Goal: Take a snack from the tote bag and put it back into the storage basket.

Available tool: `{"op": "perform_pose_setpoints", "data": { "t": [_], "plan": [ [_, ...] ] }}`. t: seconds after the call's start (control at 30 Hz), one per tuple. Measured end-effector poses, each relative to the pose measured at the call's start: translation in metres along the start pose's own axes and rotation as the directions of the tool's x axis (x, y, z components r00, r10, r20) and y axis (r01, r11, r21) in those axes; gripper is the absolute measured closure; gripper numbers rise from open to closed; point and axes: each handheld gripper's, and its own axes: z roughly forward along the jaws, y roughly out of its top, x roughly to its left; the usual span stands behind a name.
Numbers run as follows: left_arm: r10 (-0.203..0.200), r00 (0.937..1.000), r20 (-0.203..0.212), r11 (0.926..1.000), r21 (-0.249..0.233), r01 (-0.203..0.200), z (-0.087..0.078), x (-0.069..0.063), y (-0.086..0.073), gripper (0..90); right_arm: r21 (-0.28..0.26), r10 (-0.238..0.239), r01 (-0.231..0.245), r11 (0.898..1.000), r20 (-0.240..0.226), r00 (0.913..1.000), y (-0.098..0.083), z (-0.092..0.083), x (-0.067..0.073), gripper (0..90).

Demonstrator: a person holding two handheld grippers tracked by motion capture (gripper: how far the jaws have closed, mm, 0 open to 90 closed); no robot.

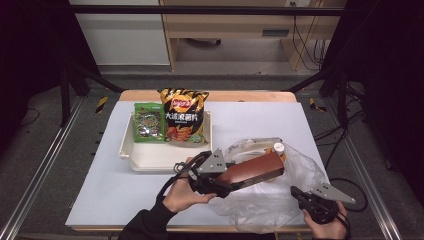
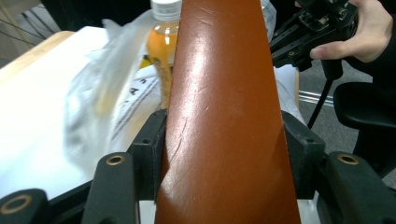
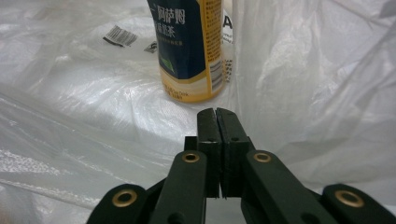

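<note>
Your left claw (image 2: 224, 140) clamps the brown box (image 2: 224, 116), held above the clear plastic bag (image 1: 280, 200) (a tea bottle (image 3: 191, 46) stands inside). Your right claw (image 3: 217, 121), jaws together, pinches the bag's film at the counter's (image 1: 125, 195) near edge.

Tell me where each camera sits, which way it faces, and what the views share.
High view: above the table's near edge, looking forward and down; both hands, left gripper, right gripper.
Left gripper view: along its jaws clamping the brown box.
Right gripper view: along shut jaws pinching the plastic bag.
Shared: the bottle, bag.
</note>
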Motion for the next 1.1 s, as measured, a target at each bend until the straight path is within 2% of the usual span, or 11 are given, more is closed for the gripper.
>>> {"op": "perform_pose_setpoints", "data": {
  "t": [0.23, 0.43, 0.57, 0.83, 1.1],
  "plan": [
    [-0.032, 0.9986, -0.042, 0.9994, -0.011, 0.031, -0.027, 0.008, -0.013, 43.0, -0.026, -0.036, 0.036, 0.999, -0.016, 0.9992, 0.004, 0.0, 0.006, 78.0],
    [-0.057, 0.9946, -0.087, 0.9984, -0.001, 0.057, -0.048, 0.017, -0.03, 43.0, -0.045, -0.041, 0.04, 0.998, -0.027, 0.9988, 0.005, 0.001, 0.009, 62.1],
    [-0.079, 0.9898, -0.119, 0.9968, -0.003, 0.079, -0.063, 0.024, -0.042, 43.0, -0.048, -0.043, 0.042, 0.998, -0.02, 0.9988, 0.004, 0.003, 0.009, 53.8],
    [-0.109, 0.9783, -0.176, 0.9939, -0.002, 0.11, -0.088, 0.039, -0.056, 43.0, -0.043, -0.039, 0.038, 0.998, -0.02, 0.9991, 0.004, 0.004, 0.01, 49.9],
    [-0.134, 0.966, -0.221, 0.9908, -0.008, 0.135, -0.105, 0.055, -0.065, 43.0, -0.042, -0.04, 0.039, 0.998, -0.02, 0.999, 0.003, 0.004, 0.01, 48.9]
  ]
}}
